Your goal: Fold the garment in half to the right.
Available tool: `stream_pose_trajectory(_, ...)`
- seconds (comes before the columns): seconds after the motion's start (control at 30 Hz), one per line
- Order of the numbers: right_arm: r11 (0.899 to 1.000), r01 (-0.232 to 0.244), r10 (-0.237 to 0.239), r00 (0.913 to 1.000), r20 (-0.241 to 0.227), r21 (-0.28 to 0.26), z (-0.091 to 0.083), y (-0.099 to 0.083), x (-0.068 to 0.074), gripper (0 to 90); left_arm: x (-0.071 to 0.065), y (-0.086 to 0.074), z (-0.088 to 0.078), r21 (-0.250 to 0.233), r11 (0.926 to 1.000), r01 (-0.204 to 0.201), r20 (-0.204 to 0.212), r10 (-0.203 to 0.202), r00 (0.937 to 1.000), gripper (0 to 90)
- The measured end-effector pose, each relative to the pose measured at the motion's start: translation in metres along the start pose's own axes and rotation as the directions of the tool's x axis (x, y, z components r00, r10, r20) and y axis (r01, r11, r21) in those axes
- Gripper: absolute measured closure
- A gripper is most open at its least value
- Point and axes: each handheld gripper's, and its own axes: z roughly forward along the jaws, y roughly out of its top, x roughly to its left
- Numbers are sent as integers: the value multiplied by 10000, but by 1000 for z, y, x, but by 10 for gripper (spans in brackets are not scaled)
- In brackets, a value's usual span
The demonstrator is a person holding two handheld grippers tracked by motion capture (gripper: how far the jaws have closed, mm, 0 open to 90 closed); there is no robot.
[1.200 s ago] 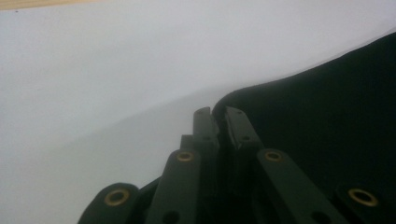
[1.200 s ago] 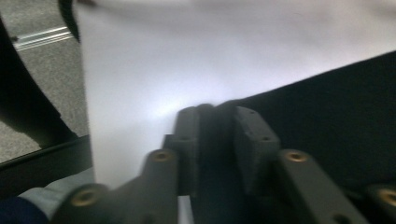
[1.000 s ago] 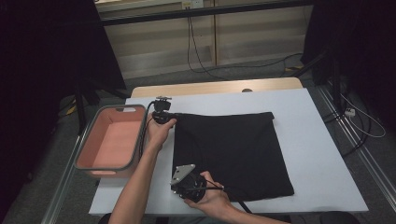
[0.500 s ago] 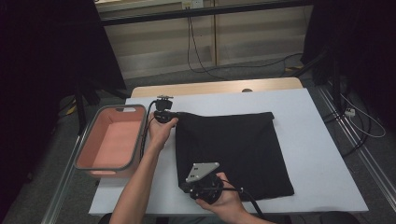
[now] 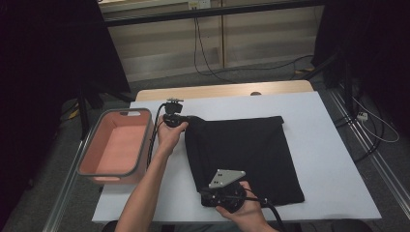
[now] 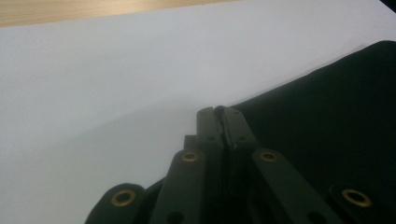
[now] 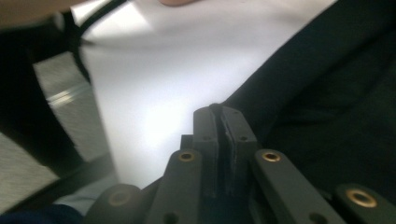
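Observation:
A black cloth (image 5: pixel 241 145) lies spread on the white table (image 5: pixel 329 145). My left gripper (image 5: pixel 188 119) is at the cloth's far left corner, and in the left gripper view the gripper (image 6: pixel 218 109) is shut on that corner of the cloth (image 6: pixel 327 116). My right gripper (image 5: pixel 203 192), with its grey plate on top, sits at the near left corner. In the right gripper view this gripper (image 7: pixel 217 108) has its jaws almost together on a thin edge of the cloth (image 7: pixel 336 93). They have just been opening slightly, with the edge still between them.
A pink bin with a grey rim (image 5: pixel 145 140) stands empty at the table's left side. A wooden strip (image 5: pixel 222 90) runs along the far edge. Cables lie on the floor beyond. White table shows to the right of the cloth and along the near edge.
My right gripper has moved to the right along the near edge, drawing the cloth's near left corner with it. The left gripper has stayed put at the far corner.

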Motion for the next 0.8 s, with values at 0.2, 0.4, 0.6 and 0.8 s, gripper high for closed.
stream_pose_trajectory(0.2,9981,-358,316,9959,846,492,2,-8,-9,519,-3,1,2,38,10000,-65,48,65,10000,868)
stream_pose_trajectory(0.4,9961,-447,347,9910,1291,756,4,-10,-8,430,-3,1,3,90,9999,-91,35,91,10000,868)
stream_pose_trajectory(0.6,9926,-613,558,9969,546,1050,10,-13,-6,527,-2,0,3,63,10000,21,-15,-21,10000,868)
stream_pose_trajectory(0.8,9936,-402,363,9986,386,1053,17,-8,0,749,0,1,3,19,9999,127,1,-127,9999,869)
